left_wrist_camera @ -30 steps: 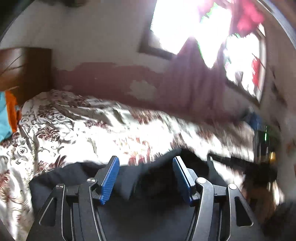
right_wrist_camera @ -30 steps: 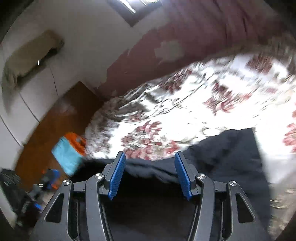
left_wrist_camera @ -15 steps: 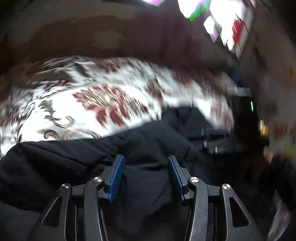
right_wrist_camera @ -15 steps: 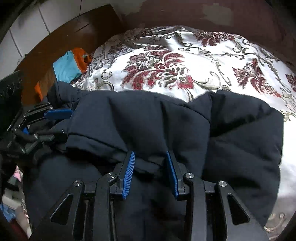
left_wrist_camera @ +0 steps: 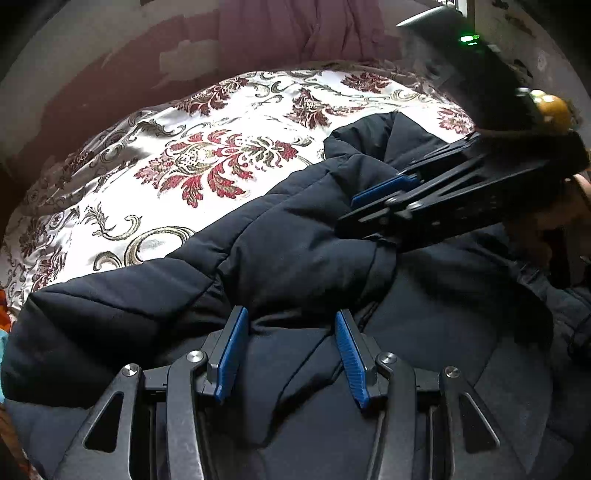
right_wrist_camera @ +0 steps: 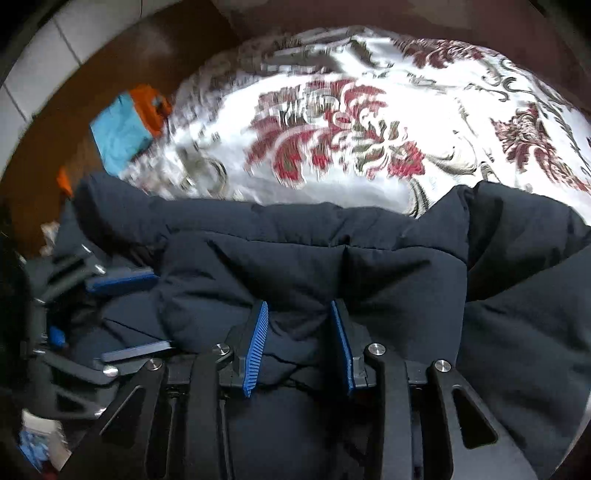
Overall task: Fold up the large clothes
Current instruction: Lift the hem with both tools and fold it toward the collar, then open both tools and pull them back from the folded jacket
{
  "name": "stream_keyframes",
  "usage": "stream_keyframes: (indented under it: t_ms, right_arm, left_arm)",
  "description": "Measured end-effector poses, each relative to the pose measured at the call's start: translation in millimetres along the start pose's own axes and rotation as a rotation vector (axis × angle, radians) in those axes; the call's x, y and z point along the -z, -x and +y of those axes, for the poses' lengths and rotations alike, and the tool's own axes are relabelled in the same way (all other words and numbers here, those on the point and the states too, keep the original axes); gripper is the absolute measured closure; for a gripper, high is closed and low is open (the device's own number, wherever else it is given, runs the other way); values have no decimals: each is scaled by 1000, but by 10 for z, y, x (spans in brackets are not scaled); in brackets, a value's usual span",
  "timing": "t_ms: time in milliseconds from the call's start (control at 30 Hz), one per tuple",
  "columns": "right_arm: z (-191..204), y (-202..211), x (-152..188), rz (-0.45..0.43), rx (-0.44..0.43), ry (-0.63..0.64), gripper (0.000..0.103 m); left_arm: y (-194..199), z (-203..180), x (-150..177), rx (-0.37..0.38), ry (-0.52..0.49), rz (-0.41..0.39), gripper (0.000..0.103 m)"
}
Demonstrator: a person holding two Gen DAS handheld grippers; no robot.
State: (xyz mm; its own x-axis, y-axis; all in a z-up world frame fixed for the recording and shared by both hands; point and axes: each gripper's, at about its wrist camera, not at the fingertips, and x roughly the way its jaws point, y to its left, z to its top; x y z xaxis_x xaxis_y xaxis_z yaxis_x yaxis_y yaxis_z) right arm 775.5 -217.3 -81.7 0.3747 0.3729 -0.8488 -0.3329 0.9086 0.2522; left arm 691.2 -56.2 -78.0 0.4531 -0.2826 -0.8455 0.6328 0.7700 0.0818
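Note:
A dark navy padded jacket (left_wrist_camera: 295, 251) lies bunched across the near side of the bed. My left gripper (left_wrist_camera: 290, 314) points down at it, its blue pads (left_wrist_camera: 231, 350) pressed against a thick fold of the jacket's near edge. My right gripper (right_wrist_camera: 299, 306) is likewise shut on a puffed fold of the jacket (right_wrist_camera: 314, 258). In the left wrist view the right gripper (left_wrist_camera: 354, 210) reaches in from the right over the jacket. The left gripper (right_wrist_camera: 162, 310) shows at the left of the right wrist view, with jacket cloth between its pads.
A white bedspread (left_wrist_camera: 184, 166) with red floral print covers the bed beyond the jacket. A brown wooden headboard (right_wrist_camera: 74, 92) and a blue and orange cloth (right_wrist_camera: 122, 133) sit at the bed's far left. A maroon curtain (left_wrist_camera: 314, 29) hangs behind. A hand (left_wrist_camera: 554, 221) shows at right.
Both grippers have dropped and tipped down toward the bed, carrying the jacket's edge with them. Their jaws have narrowed onto the folds. The wall and window have left the views.

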Motion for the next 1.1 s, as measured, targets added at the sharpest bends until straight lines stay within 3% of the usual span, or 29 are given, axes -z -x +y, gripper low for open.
stream_keyframes:
  t_ms: [133,333,533,633,700,900,1000,1100]
  right_arm:
    - [-17,-127,2,-18,2,-15,74]
    - [-189,126,402,-254,-99,-126,75]
    - [-475,606,784,-315,-10,-335,75]
    - [-520,796,918,-296,96,-360,70]
    - [-491,900,1007,-295,95,-362,69]
    - [-183,1430,1202,-406,94,-285,42]
    - [-2,1750,1315,-459,104,-238,34]
    - [137,2056,1430,-507,99,-224,25]
  left_arm:
    - [-125,33,-10,10,17,20,57]
    - [-222,133,3,41,81,-8,57]
    - [93,69,94,34,90,-94,57]
    - [289,103,147,31,181,-95,57]
    - [437,136,206,25,266,-91,55]
    - [942,91,436,14,382,-114,52]
    - [1232,-11,513,-3,415,-162,33]
    - [1602,-133,576,-6,455,-242,21]
